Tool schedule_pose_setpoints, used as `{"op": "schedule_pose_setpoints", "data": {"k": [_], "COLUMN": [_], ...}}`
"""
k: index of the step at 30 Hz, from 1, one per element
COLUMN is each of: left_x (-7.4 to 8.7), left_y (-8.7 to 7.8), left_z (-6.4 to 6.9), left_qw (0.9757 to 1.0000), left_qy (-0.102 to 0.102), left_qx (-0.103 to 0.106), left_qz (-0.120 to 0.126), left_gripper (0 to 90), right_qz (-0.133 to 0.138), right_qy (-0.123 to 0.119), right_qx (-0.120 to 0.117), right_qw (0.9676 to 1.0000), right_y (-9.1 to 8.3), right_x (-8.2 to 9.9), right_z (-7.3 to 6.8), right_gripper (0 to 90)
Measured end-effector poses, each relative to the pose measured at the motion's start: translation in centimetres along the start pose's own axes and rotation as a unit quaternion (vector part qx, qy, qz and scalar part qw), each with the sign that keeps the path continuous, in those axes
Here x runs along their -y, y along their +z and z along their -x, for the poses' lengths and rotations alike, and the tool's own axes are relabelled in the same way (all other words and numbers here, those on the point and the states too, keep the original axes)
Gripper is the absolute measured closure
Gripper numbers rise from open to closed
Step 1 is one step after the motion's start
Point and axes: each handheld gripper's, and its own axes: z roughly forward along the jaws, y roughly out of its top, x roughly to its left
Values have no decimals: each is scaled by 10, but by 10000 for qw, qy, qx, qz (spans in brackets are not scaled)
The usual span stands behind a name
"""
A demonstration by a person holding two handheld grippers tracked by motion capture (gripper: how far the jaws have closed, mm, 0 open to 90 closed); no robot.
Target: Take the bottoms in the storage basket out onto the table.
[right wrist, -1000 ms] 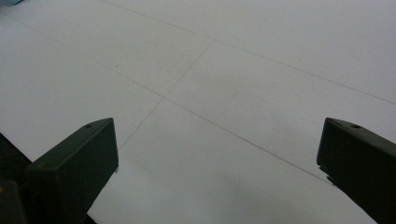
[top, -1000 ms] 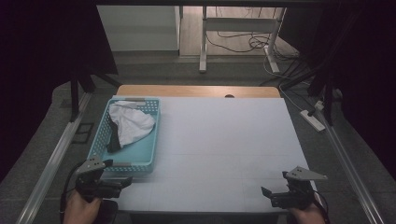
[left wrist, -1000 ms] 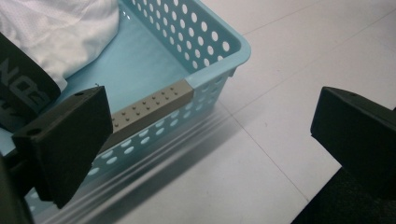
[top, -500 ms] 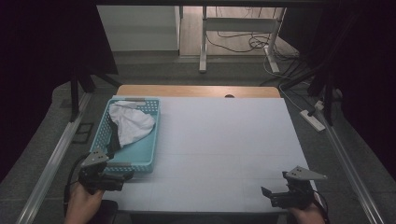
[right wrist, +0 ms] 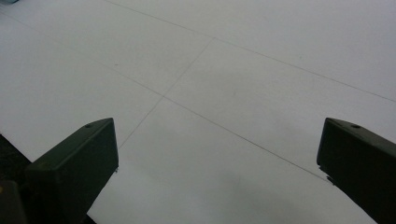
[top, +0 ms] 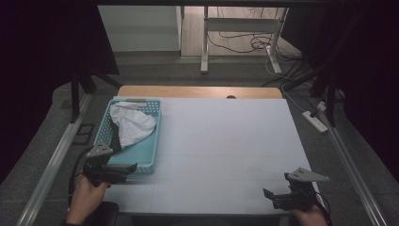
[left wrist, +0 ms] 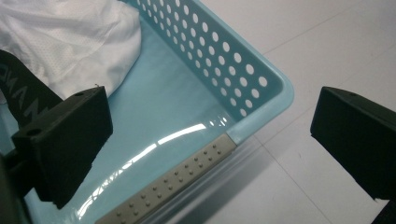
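A light blue perforated basket (top: 146, 157) stands at the table's left side, holding a crumpled white garment (top: 132, 125) with a black strap (left wrist: 25, 88). My left gripper (top: 128, 168) hovers at the basket's near edge, open; in the left gripper view its jaws straddle the basket's near corner (left wrist: 280, 93) and grey rim strip (left wrist: 177, 179). My right gripper (top: 270, 197) is open low over the white table (top: 226, 141) at the near right, with nothing between its fingers (right wrist: 74, 168).
A wooden strip (top: 197, 92) runs along the table's far edge. Metal rails flank the table on both sides. A power strip (top: 315, 121) and cables lie on the floor at the right. Table legs (top: 204, 42) stand behind.
My left gripper has moved forward and up from the table's near left corner to the basket's near edge. The right gripper has stayed put.
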Motion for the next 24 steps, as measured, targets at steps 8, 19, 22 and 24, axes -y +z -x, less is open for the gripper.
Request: {"op": "schedule_pose_setpoints", "data": {"k": [8,19,22,24], "left_x": [-10,-25,-29,-31], "left_y": [6,19,23,25], "left_z": [-6,-12,-12,-13], "left_qw": [10000,9997,9997,9997], "left_qy": [-25,-15,-1,13], "left_qx": [4,33,35,17], "left_qz": [-69,-225,-251,-262], "left_gripper": [0,0,0,0], "right_qz": [-8,-45,-53,-55], "right_qy": [0,-17,-24,-23], "right_qx": [5,8,11,9], "right_qw": [10000,10000,10000,10000], "right_y": [0,1,1,1], "right_x": [0,0,0,0], "right_z": [0,-1,-1,-1], "right_gripper": [0,0,0,0]}}
